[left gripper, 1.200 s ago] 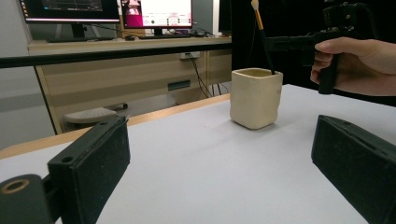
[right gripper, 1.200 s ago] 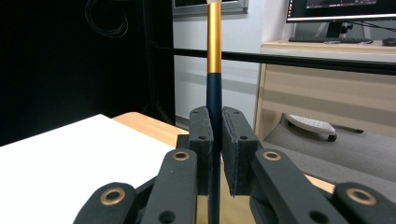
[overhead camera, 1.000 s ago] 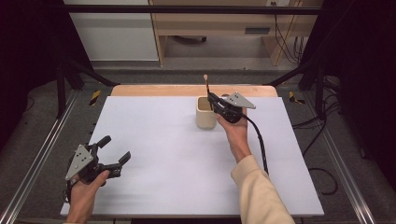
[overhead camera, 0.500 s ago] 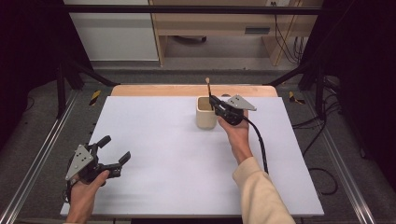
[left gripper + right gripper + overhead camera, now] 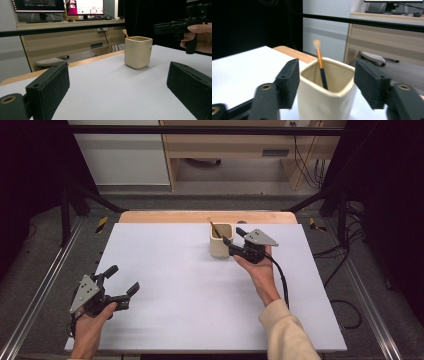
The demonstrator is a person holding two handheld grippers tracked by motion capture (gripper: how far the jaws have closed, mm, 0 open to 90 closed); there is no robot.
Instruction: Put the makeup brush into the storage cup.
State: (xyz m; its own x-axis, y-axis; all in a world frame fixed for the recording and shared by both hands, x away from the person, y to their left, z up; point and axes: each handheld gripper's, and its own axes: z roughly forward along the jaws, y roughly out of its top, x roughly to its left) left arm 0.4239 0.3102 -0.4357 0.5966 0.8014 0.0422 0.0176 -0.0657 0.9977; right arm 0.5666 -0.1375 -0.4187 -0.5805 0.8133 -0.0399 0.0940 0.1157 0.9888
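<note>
A cream square cup [image 5: 220,245] stands at the far middle of the white table [image 5: 200,310]. A thin brush [image 5: 215,228] with an orange and dark handle leans inside it, tip up. My right gripper [image 5: 233,235] sits just right of the cup. Its jaws have just been opening and now stand apart. In the right gripper view the cup [image 5: 325,102] and brush [image 5: 322,70] lie just beyond the right gripper [image 5: 327,82], and neither pad touches them. My left gripper [image 5: 124,278] rests open at the front left with nothing between its fingers. It faces the cup [image 5: 138,52] from afar.
A wooden strip [image 5: 165,216] edges the table's far side, and metal frame rails [image 5: 40,285] run along both sides. A black cable [image 5: 282,280] trails from the right gripper over the table. Desks with monitors [image 5: 85,6] stand beyond.
The right gripper held the brush upright over the cup. It has let go and drawn back to the right, and the brush now leans in the cup. The left hand stayed put.
</note>
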